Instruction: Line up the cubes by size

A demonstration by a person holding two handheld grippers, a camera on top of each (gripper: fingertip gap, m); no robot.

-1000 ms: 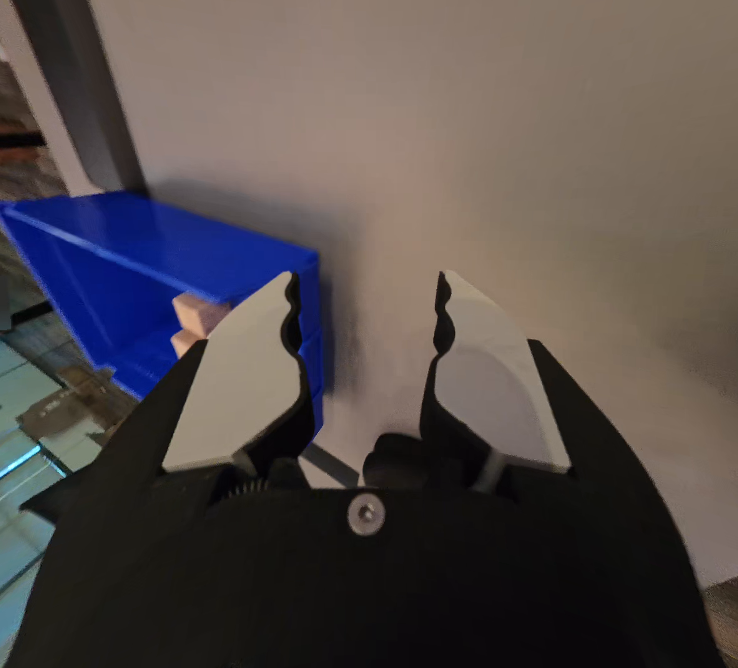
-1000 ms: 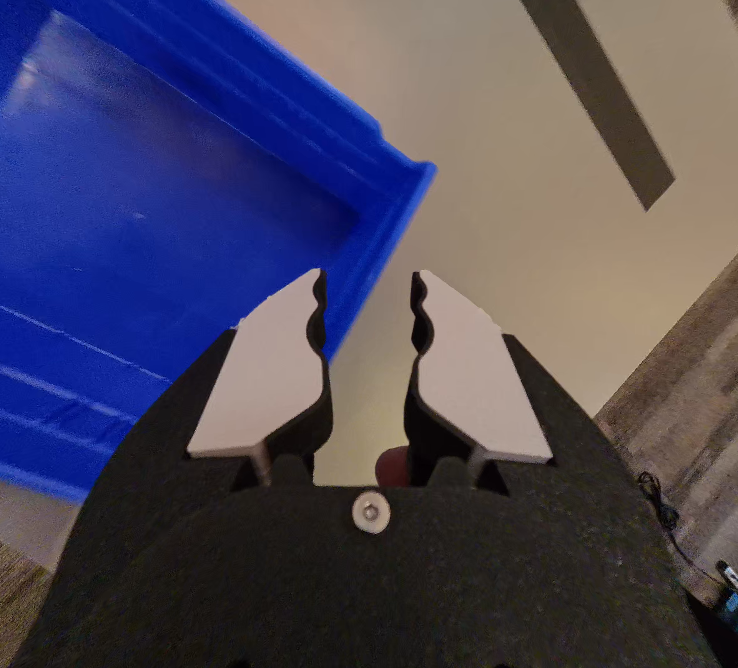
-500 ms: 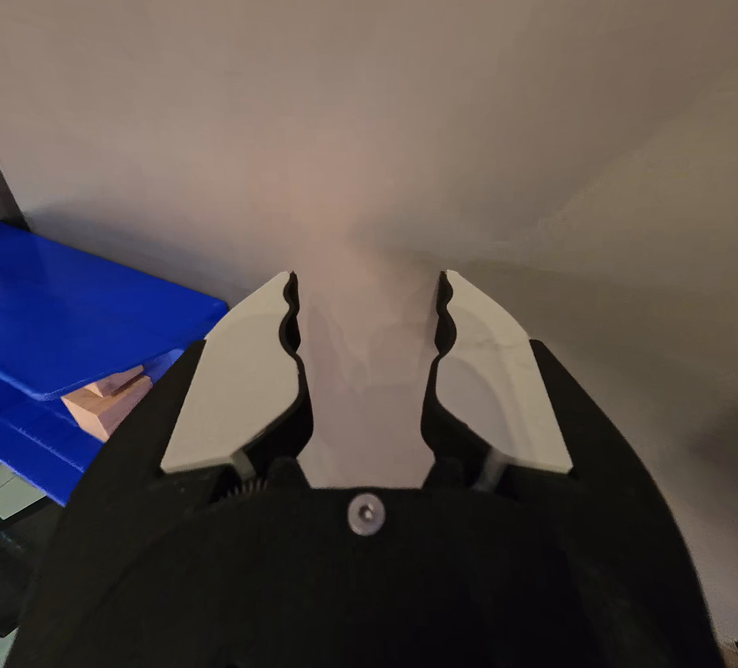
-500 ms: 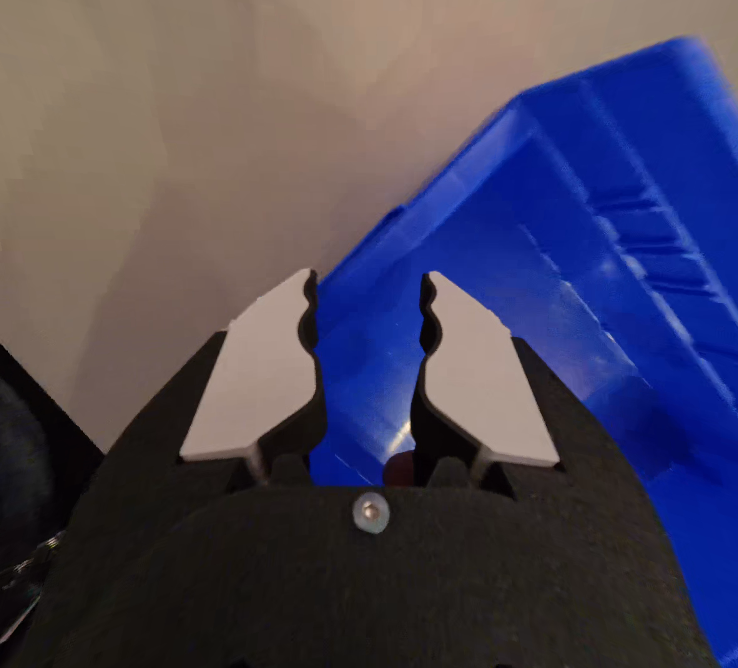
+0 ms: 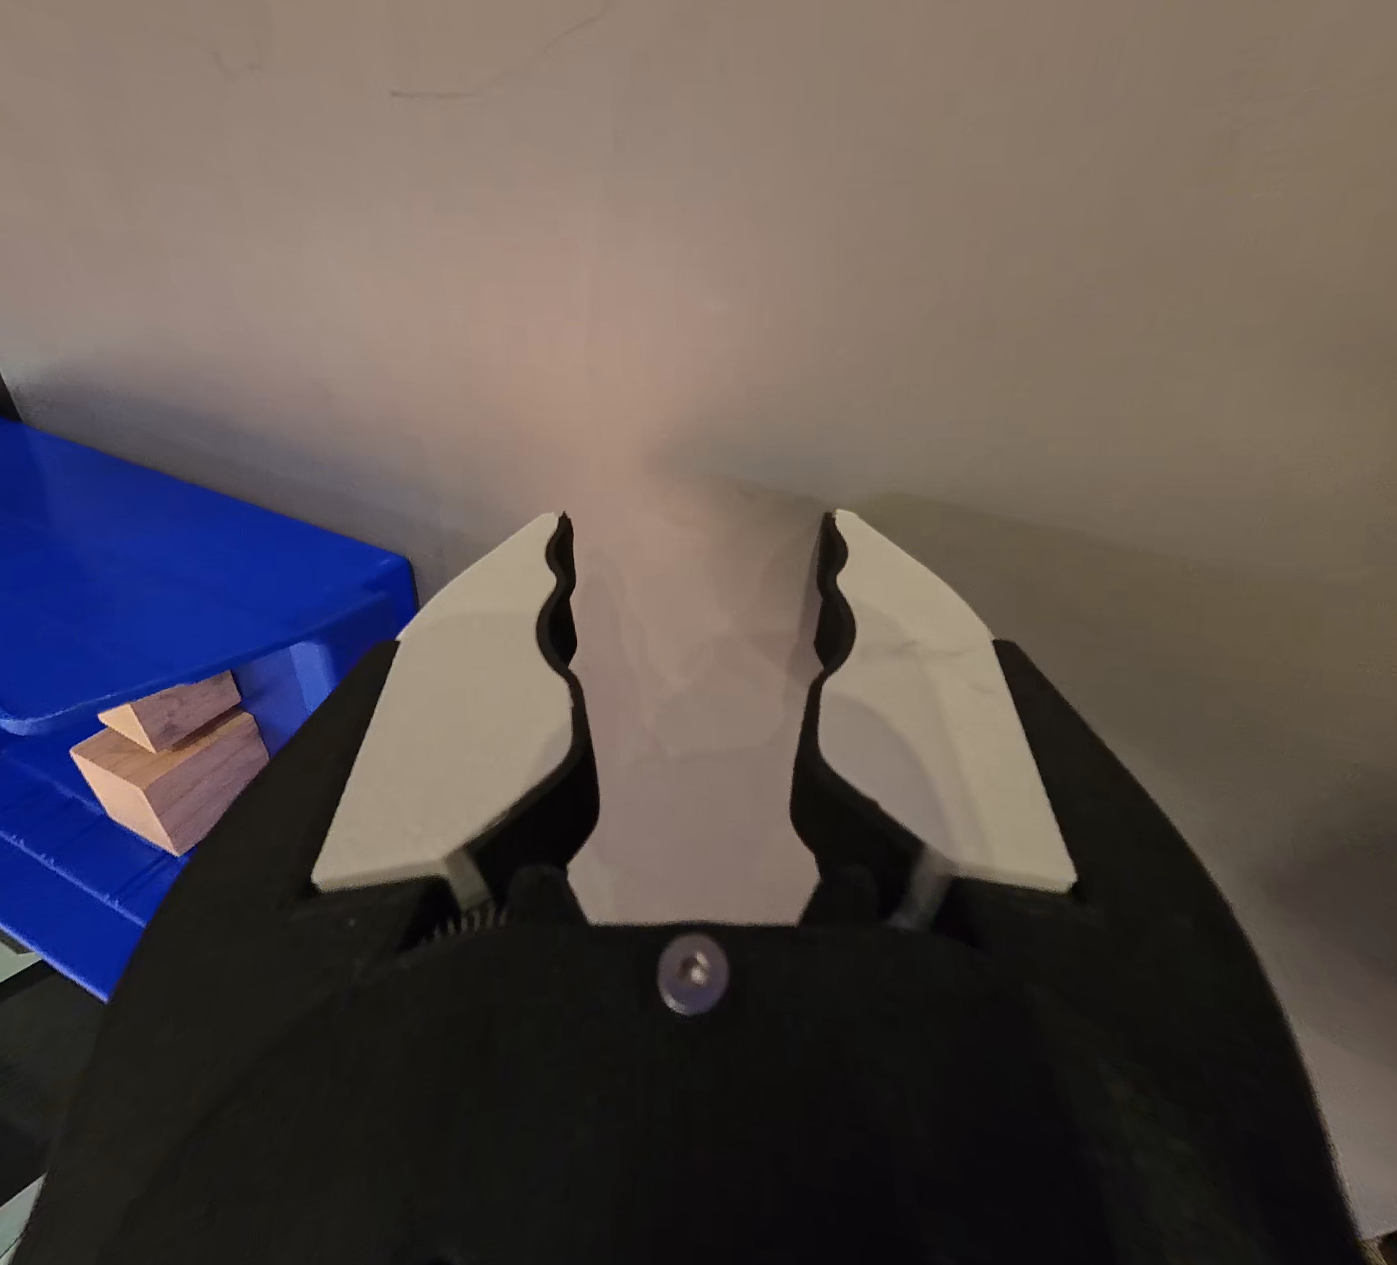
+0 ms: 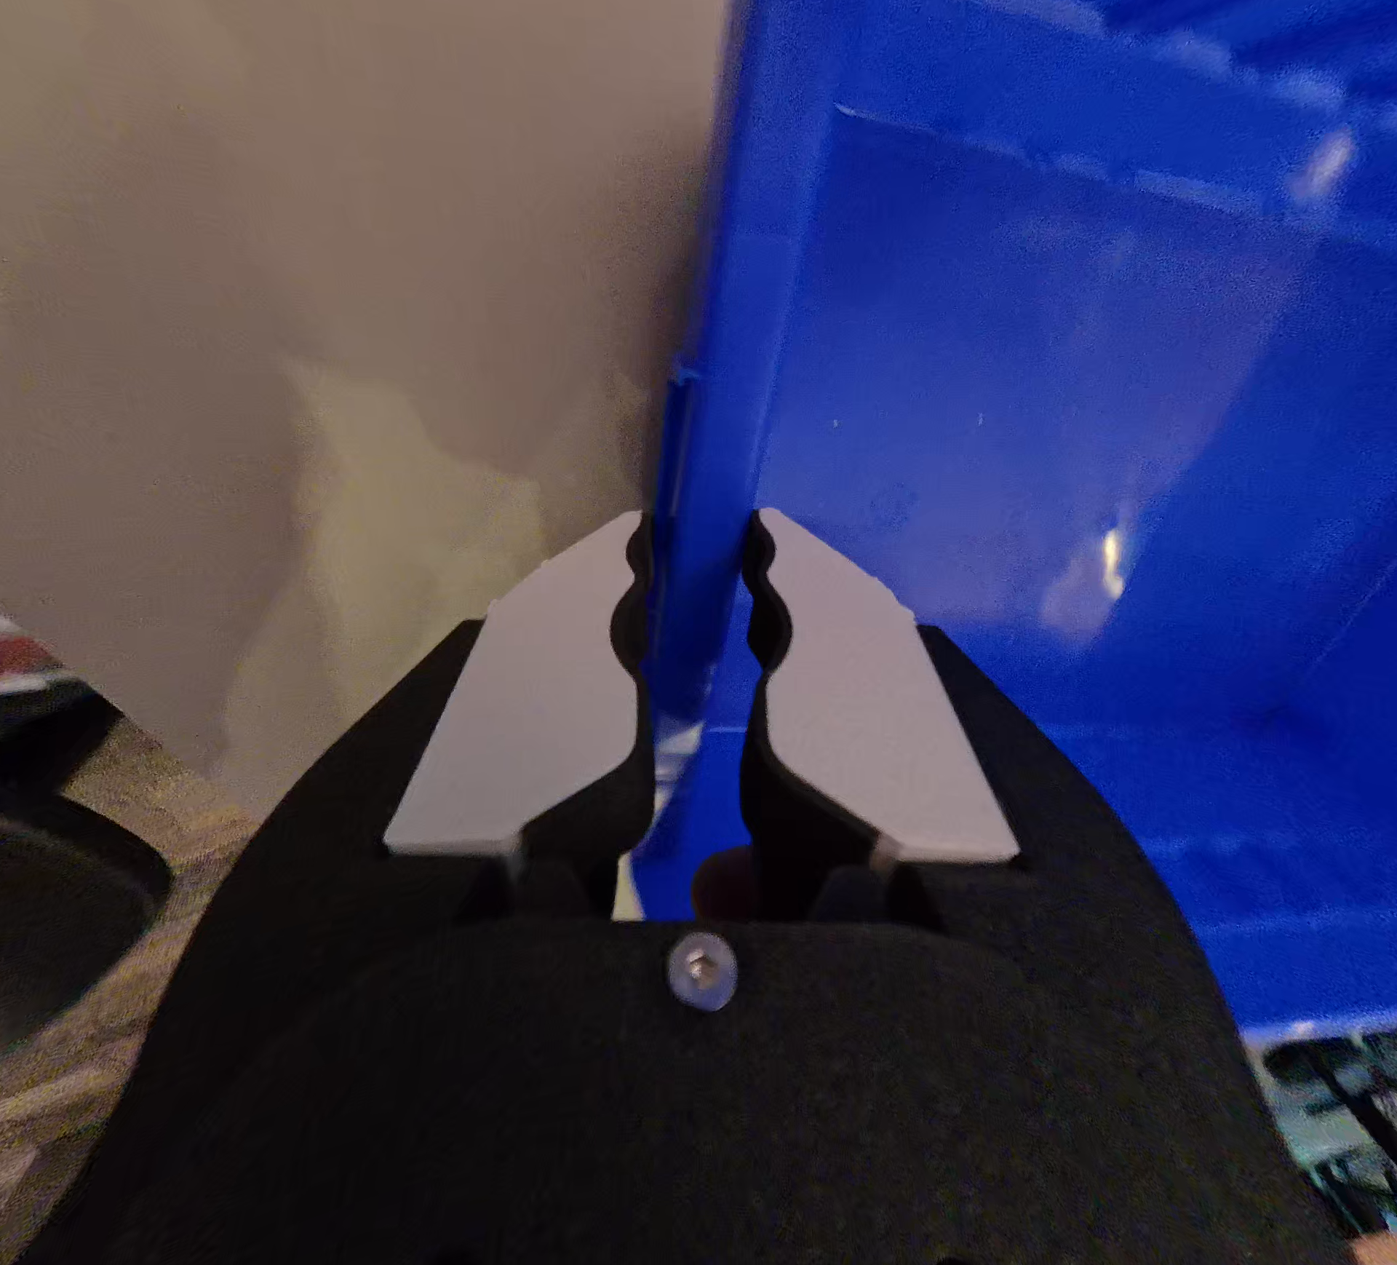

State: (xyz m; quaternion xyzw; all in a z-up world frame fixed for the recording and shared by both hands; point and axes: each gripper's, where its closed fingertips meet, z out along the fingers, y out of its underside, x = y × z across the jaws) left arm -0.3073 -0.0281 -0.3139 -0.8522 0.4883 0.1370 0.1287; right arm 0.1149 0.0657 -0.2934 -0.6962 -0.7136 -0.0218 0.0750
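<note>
You are at the very start: no cube stands in a row yet. In the lower left of the left wrist view, two pale wooden cubes (image 5: 178, 767) sit at the mouth of the blue plastic bin (image 5: 151, 578), which lies tipped, one cube resting on the other. Your left gripper (image 5: 695, 529) hangs over the bare beige tabletop (image 5: 680, 170) with its jaws wide apart and nothing between them. Your right gripper (image 6: 695, 525) has its jaws clamped on the bin's blue wall at mid-frame. Emptying the bin, sorting and lining up all remain.
</note>
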